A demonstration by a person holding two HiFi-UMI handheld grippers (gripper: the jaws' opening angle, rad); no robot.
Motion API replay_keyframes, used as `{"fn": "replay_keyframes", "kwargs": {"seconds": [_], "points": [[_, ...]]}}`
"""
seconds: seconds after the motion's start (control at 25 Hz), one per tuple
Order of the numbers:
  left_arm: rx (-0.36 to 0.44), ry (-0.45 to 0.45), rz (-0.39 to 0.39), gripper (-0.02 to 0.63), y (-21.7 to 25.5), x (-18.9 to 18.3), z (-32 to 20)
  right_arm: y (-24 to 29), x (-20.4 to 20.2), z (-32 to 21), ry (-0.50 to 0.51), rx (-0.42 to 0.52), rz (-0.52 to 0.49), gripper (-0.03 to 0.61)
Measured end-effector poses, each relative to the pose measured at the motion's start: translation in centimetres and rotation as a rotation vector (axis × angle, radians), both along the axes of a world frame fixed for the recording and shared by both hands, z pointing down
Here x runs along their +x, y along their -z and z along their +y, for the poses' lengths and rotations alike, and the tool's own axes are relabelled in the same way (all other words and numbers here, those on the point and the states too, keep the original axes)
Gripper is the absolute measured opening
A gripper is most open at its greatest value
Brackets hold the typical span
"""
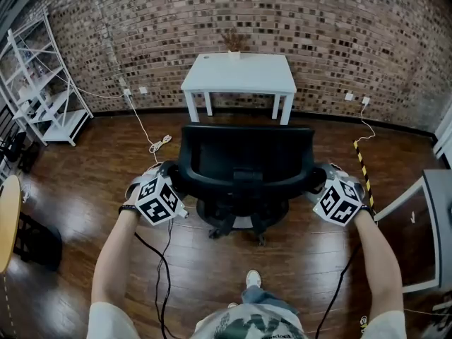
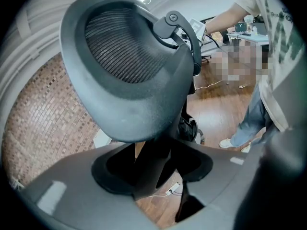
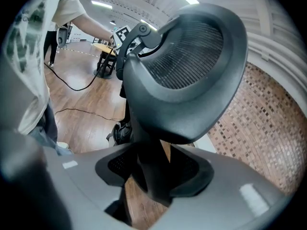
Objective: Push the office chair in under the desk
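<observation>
The left tool (image 1: 174, 179) is clamped on the left edge of the backrest of the black mesh-backed office chair (image 1: 244, 154). The right tool (image 1: 318, 181) is clamped on the backrest's right edge at about the same height. In each gripper view the dark pads press on a black upright piece of the chair's frame, and the curved mesh panel (image 2: 124, 51) rises beyond it.

A red-brown brick wall (image 1: 318, 20) closes the far side of the room above a dark wooden floor (image 1: 85, 168). The white rectangular bench (image 1: 240, 73) stands against that wall. The chair stands on the floor on the near side of the bench with its back turned to the person. A strip of bare floor lies between the two, so the chair is not under the bench. Its star base (image 1: 236, 224) shows below the backrest.

A white metal shelf rack (image 1: 42, 83) stands at the left. A small potted plant (image 1: 234, 44) sits at the bench's far edge. A white cable (image 1: 159, 145) lies coiled left of the chair, and a light shoe (image 1: 253, 279) shows behind it.
</observation>
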State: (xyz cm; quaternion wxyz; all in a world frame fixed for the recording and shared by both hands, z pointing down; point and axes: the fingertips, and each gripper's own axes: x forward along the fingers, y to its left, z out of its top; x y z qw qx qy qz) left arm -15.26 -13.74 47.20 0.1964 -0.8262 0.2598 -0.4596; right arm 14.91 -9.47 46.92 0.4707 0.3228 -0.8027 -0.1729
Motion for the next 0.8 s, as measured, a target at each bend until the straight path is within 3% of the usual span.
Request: {"fn": "replay_keyframes", "kwargs": {"seconds": [0.8], "points": [[-0.045, 0.062, -0.013, 0.264, -0.2, 2.3, -9.4, -0.1, 2.3, -9.8, 0.052, 0.022, -0.007, 0.213]]}}
